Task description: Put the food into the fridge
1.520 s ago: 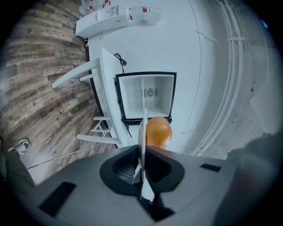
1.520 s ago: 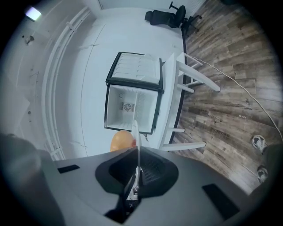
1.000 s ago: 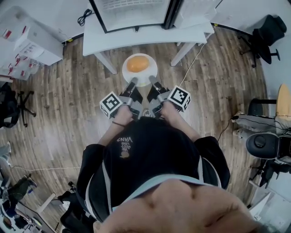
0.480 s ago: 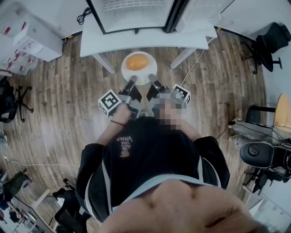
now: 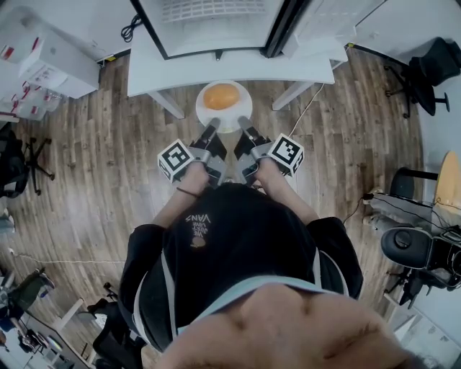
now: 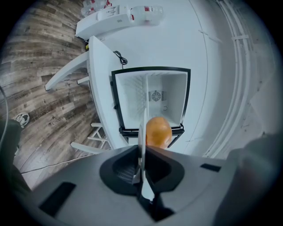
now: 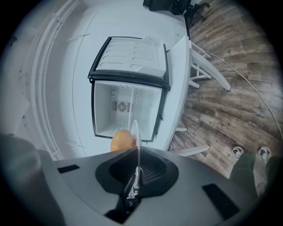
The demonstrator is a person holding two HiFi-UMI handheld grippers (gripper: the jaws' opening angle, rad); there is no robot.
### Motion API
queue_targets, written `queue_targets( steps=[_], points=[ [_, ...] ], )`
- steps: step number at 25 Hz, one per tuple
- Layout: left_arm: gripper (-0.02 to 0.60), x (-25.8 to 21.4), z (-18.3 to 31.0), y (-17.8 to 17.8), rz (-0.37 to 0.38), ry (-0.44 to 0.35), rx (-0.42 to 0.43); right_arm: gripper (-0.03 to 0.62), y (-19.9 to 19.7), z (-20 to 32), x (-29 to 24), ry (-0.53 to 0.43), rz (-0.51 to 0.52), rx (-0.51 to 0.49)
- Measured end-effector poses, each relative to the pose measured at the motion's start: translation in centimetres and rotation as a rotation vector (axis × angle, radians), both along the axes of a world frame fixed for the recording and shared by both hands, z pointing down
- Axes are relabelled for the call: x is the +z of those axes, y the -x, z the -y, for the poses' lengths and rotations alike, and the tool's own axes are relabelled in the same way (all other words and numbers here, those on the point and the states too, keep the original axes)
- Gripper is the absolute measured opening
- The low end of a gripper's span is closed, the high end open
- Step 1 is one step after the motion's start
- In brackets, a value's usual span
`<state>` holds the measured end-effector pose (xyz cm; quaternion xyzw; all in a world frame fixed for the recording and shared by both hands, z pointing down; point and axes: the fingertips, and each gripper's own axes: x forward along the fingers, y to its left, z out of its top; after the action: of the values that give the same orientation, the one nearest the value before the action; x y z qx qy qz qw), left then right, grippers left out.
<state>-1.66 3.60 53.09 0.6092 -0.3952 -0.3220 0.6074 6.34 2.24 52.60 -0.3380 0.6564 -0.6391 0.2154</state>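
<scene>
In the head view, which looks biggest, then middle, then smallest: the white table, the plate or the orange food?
Biggest: the white table.
Middle: the plate.
Smallest: the orange food, which lies on the plate.

Orange food point(image 5: 220, 96) glowing on a white plate point(image 5: 226, 118), white fridge point(image 5: 209, 21) framed in black, white worktop point(image 5: 216, 68), brown wood-grain floor point(image 5: 94, 158), black-and-white square markers on the left cube point(image 5: 176, 160) and right cube point(image 5: 286, 153)
</scene>
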Motion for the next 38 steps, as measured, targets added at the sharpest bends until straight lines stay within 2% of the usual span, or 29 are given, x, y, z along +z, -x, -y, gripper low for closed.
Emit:
queue_targets(
  steps=[12,38],
  points=[
    [0.035,-0.5,5.9,2.5,0.009,0.003,0.031,0.021,2.4,5.6,-0.4,0.008,0.003,0.040],
    [0.035,-1.4,12.3,7.3,-0.007,-0.009,0.112,0.021,7.3,11.5,-1.4,-0.014,-0.011,0.109]
  ],
)
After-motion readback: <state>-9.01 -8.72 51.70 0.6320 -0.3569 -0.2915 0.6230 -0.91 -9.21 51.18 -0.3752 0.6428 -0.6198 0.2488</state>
